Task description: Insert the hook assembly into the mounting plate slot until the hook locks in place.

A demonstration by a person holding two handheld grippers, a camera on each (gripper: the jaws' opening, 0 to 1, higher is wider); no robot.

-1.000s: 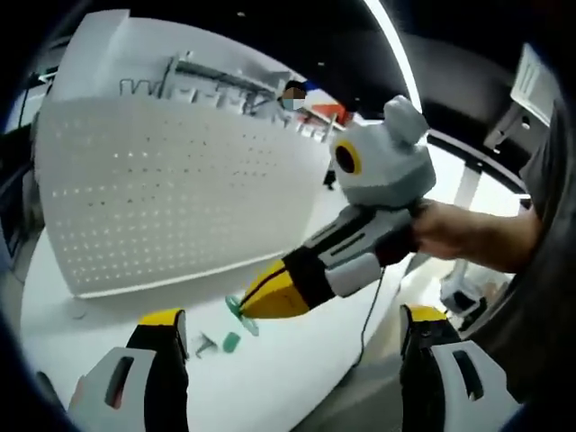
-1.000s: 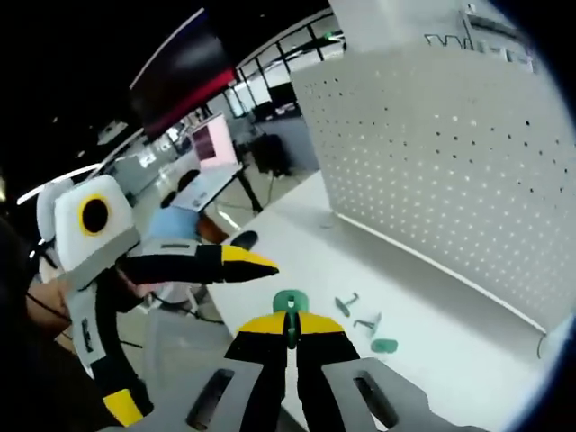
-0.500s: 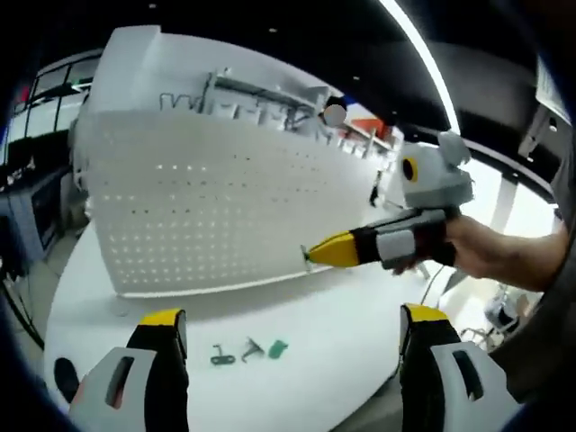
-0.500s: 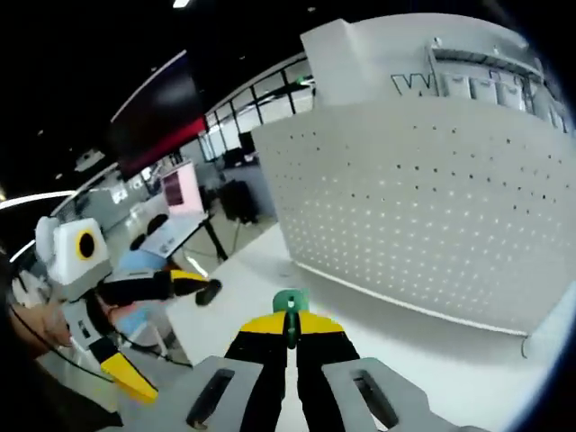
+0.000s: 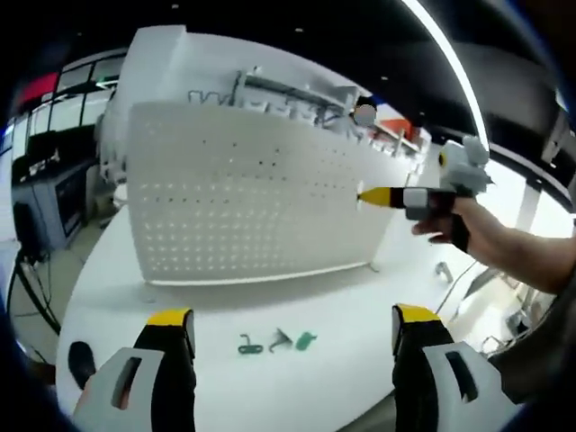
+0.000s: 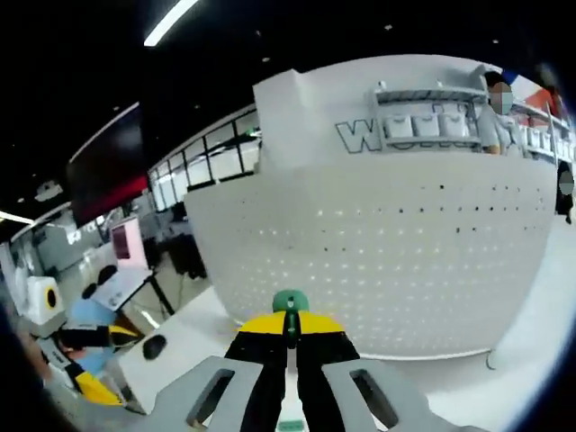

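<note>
Pinching the green hook (image 6: 290,301) between pressed-together jaws, the right gripper (image 6: 290,335) faces the pegboard (image 6: 387,261) while the left gripper (image 5: 292,317) idles spread over spare hooks (image 5: 277,342); any tilt could miss the slot.

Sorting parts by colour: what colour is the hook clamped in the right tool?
Green hook, clearest in the right gripper view.
</note>
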